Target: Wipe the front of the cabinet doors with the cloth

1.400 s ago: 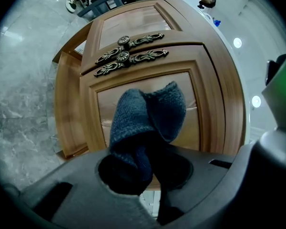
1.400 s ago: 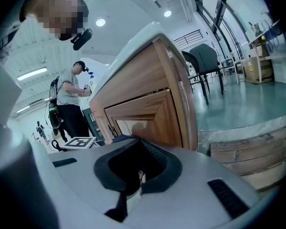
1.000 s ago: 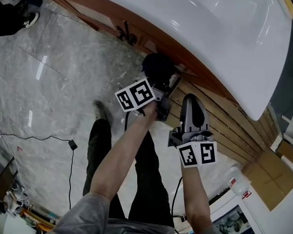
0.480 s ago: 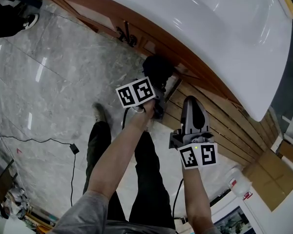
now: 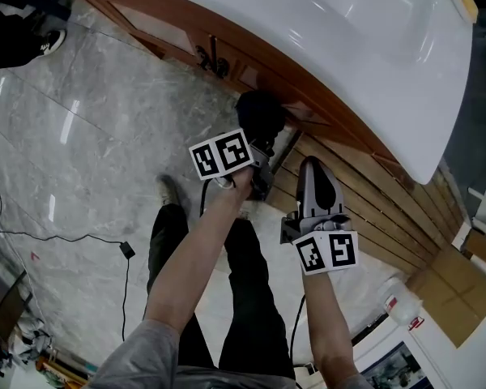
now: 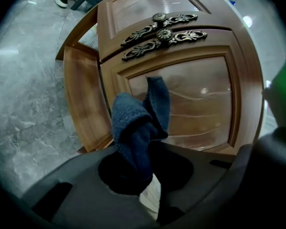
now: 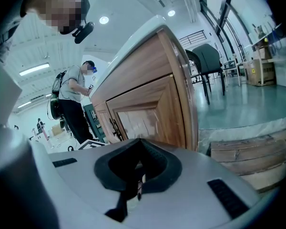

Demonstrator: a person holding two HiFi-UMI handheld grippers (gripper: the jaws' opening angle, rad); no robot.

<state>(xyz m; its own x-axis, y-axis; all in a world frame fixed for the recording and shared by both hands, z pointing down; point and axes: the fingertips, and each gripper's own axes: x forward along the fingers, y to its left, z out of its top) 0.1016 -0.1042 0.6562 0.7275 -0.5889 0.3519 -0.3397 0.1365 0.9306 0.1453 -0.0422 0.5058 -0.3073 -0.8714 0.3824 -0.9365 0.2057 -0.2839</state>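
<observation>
A dark blue cloth (image 5: 259, 113) is bunched against the brown cabinet door (image 5: 227, 63) below the countertop edge, and my left gripper (image 5: 261, 143) is shut on it. In the left gripper view the cloth (image 6: 139, 120) sticks up out of the jaws in front of the glossy door panel (image 6: 202, 104), just under the ornate metal handles (image 6: 162, 32). My right gripper (image 5: 311, 168) hangs to the right of the left one, beside the cabinet's end and apart from the cloth. Its jaws (image 7: 136, 185) are shut with nothing between them, facing the cabinet's corner (image 7: 181, 94).
A white countertop (image 5: 348, 39) overhangs the cabinet. The floor (image 5: 89, 136) is grey marble with a black cable (image 5: 65, 233) across it. Wooden slats (image 5: 364, 209), a cardboard box (image 5: 449, 298) and a white bottle (image 5: 397, 294) lie to the right. Another person (image 7: 74, 104) stands beyond the cabinet.
The left gripper with the cloth has shifted slightly left along the door. The right gripper has hardly moved.
</observation>
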